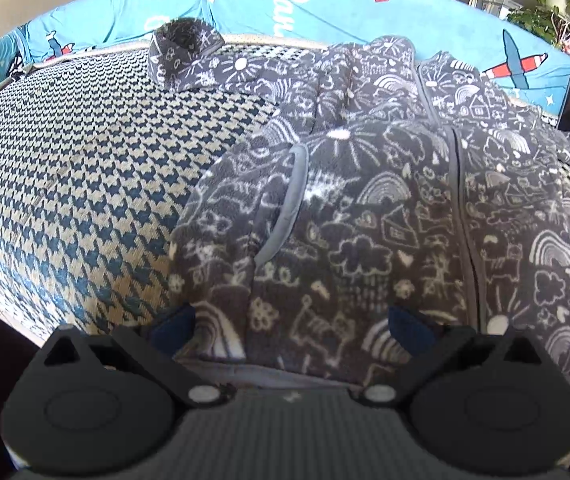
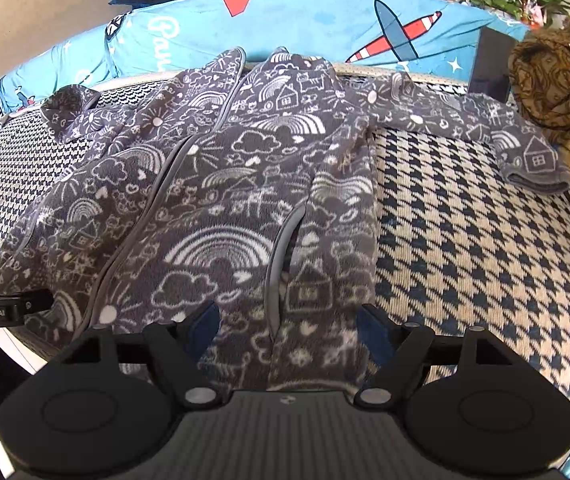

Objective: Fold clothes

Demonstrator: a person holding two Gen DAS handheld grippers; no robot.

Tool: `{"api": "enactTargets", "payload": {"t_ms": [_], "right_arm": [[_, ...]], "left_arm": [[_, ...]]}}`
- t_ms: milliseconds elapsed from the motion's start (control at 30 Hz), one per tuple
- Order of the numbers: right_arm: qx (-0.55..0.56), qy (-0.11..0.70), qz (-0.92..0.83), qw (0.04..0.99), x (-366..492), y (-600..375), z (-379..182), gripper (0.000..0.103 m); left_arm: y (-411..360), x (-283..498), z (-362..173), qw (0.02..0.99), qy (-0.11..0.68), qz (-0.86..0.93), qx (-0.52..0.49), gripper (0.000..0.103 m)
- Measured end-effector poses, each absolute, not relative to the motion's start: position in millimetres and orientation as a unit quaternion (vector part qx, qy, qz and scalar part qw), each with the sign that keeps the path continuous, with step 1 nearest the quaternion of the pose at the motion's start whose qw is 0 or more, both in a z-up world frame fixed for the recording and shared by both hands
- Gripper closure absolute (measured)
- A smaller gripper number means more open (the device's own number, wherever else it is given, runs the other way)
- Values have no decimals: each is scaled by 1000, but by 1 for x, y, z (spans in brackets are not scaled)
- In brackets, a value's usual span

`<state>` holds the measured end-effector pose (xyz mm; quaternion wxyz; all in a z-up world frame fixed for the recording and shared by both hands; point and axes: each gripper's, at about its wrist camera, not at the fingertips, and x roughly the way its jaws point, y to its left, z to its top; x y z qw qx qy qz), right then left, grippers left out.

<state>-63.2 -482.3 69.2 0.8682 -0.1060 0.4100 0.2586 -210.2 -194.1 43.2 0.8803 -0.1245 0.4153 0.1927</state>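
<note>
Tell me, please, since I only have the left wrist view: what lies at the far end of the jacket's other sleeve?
Observer: That sleeve runs out flat across the houndstooth cover; its cuff ends beside a brown patterned cloth.
Operator: Thank you. Is the right gripper holding the hem?
Observer: No. The right gripper is open, its blue pads apart on either side of the fleece jacket, near the pocket slit.
Operator: Can you see my gripper from there?
Observer: Only a black part marked GenRobot.AI at the left edge.
</note>
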Motion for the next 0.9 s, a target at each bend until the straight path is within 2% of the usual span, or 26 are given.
{"api": "enactTargets", "payload": {"t_ms": [533,900], "right_arm": [[-93,353,257,895,-14,-464,80,27],[-80,330,251,906,23,-438,83,27]], "left_arm": [[-195,-132,81,909,378,163,-55,0],[-184,-67,81,915,373,141,-56,0]]}}
